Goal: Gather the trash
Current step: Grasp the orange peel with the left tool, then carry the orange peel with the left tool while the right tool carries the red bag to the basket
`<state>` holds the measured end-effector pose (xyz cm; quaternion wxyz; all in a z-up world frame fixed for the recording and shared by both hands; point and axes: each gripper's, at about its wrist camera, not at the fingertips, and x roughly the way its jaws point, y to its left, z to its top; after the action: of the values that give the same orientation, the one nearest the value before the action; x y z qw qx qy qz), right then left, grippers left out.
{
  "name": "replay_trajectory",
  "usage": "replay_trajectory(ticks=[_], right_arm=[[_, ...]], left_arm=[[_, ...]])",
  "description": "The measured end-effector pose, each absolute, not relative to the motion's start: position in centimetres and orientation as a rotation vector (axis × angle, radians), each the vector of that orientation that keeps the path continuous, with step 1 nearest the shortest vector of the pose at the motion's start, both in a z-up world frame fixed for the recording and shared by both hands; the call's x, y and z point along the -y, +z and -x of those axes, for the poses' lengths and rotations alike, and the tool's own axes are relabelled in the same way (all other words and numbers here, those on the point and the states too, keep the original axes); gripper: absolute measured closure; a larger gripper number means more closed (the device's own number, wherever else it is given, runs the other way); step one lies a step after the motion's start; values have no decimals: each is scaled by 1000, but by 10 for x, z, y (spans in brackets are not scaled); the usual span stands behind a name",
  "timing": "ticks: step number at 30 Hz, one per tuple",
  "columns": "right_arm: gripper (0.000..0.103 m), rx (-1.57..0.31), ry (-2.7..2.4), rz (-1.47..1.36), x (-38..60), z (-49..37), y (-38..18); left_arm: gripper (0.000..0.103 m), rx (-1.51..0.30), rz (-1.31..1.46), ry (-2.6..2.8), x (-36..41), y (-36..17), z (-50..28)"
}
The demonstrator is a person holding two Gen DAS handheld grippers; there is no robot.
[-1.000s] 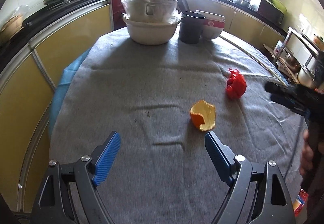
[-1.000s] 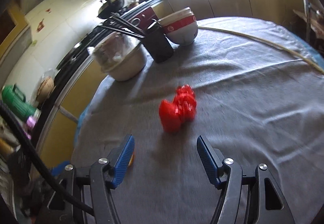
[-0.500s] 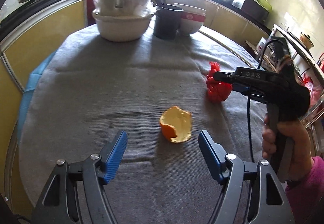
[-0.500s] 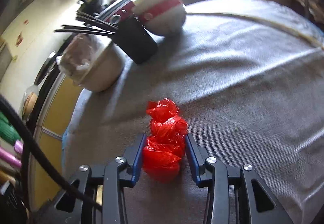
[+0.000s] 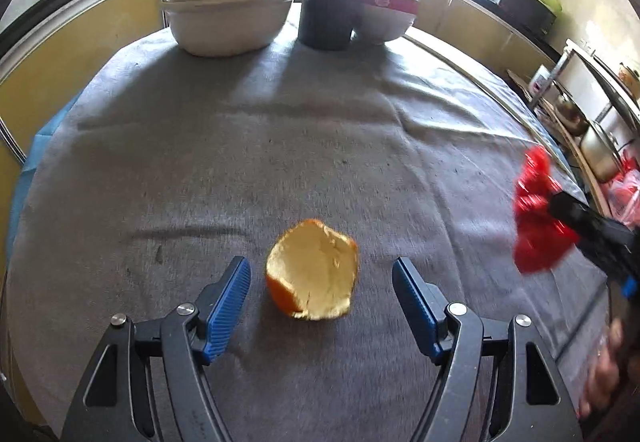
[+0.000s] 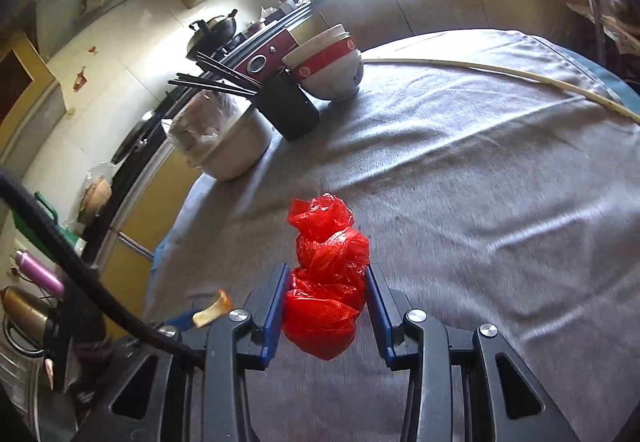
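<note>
Grey cloth (image 5: 320, 146) covers a round kitchen table ringed by yellow cabinets, and 2 pieces of trash are being gathered at once. On the right, the right gripper (image 6: 327, 312) has its blue pads clenched on a crumpled red plastic bag (image 6: 326, 278), which in the left wrist view appears raised off the cloth near the table's right edge. On the left, the left gripper (image 5: 321, 306) straddles a cupped orange peel (image 5: 312, 270) lying on the cloth; its fingers stand apart, clear of the peel on both sides, grasping nothing.

I judge the bag's pickup as done and the peel's as about to start. The left hand needs to settle slightly lower and squeeze gently, since the peel looks thin and could fold or slip out. After that both pieces need a bin, and I can see none from either view.

At the far edge stand a cream basin (image 5: 228, 22) holding a bagged bowl, a black chopstick holder (image 5: 328, 14) and 2 stacked red-banded bowls (image 5: 386, 14), all well apart from the work. Nothing blocks either hand.
</note>
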<state>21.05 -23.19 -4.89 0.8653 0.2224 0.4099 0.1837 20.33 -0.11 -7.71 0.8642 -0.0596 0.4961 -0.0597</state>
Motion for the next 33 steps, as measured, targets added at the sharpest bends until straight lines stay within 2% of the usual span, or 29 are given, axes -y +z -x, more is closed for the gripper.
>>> replay_trajectory(ticks=[1, 2, 3, 6, 8, 19, 33], right_arm=[[62, -856, 389, -467, 234, -206, -48], [62, -851, 394, -463, 235, -202, -48], [62, -846, 400, -456, 235, -199, -46], [62, -835, 416, -434, 234, -192, -43], [62, -830, 430, -430, 233, -185, -42], [62, -762, 450, -394, 243, -130, -28], [62, -672, 412, -409, 283, -33, -1]], left_arm=[[34, -1041, 124, -121, 2, -79, -204], [50, -1043, 126, -121, 2, -81, -206], [56, -1048, 124, -121, 2, -83, -207], [63, -1021, 123, -124, 2, -81, -207], [72, -1000, 104, -122, 4, -77, -205], [75, -901, 75, -147, 11, -38, -161], [75, -777, 27, -195, 44, 17, -64]])
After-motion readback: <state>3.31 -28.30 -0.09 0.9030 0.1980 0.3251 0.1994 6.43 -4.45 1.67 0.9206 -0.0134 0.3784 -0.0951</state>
